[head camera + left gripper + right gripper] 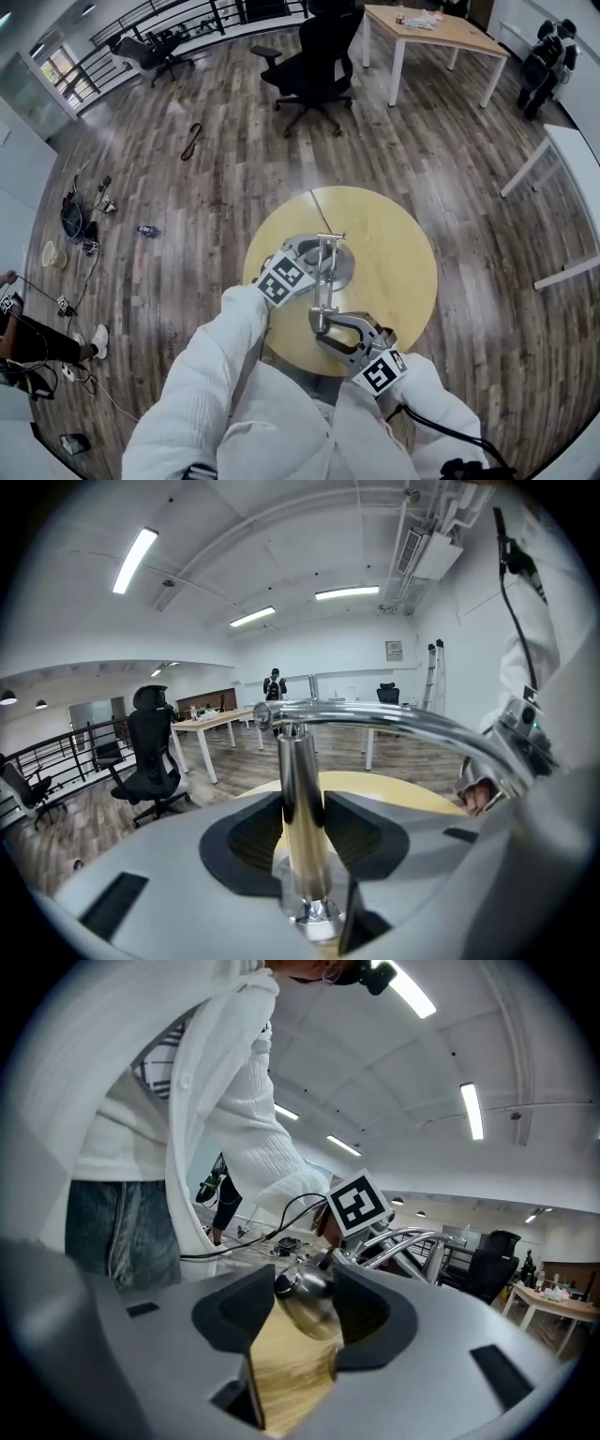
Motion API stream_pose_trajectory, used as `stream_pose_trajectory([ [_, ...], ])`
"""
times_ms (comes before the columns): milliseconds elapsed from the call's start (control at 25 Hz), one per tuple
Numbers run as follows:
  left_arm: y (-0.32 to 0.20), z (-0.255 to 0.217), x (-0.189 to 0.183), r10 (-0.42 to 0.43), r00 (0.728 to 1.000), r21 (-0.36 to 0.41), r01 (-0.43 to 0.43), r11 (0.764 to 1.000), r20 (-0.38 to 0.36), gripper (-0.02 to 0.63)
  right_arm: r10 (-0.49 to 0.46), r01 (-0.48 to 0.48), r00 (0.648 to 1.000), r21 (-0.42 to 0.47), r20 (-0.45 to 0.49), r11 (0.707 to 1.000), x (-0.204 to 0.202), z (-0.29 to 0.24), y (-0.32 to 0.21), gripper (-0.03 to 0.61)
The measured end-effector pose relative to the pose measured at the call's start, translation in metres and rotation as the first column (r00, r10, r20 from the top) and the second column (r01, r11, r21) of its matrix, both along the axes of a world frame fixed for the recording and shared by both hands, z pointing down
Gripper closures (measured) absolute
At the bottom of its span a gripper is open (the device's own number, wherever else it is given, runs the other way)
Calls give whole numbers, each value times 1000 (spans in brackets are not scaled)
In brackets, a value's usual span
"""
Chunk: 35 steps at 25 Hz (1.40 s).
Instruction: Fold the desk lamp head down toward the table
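Desk lamp, one, left hand-held gripper clamping post, right hand-held gripper clamping head

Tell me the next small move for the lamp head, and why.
Probably ease the right gripper down a little: its jaws clamp the lamp head, which looks clear of the round table, while the left gripper grips the upright pole.

I count one desk lamp, one round surface, two tongs, namely left tongs and right tongs, and two office chairs.
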State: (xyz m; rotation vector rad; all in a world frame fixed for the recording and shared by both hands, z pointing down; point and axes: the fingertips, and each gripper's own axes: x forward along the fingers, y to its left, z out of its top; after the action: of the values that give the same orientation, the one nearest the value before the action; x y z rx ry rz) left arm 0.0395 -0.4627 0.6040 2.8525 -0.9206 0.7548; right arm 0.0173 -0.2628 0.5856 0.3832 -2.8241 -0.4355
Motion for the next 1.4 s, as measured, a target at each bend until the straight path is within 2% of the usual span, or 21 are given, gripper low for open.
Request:
stream_pose_trajectory([
  [280,-1,3,3,8,1000,27,-8,1000,-12,477,-10,11,1000,25,-15,1000,4,27,-12,396],
  [800,4,-1,0,9,1000,39,-8,999,-25,477,21,-18,999,59,-44,998,0,46,-22,411],
  [1200,11,0,1,39,995,36,-36,999,-90,479,41,-39,999,76,-29,996,0,61,-30,420],
  [1400,10,0,0,39,995,32,-36,999,-94,480,42,-40,999,77,-34,996,-2,63,-33,423],
])
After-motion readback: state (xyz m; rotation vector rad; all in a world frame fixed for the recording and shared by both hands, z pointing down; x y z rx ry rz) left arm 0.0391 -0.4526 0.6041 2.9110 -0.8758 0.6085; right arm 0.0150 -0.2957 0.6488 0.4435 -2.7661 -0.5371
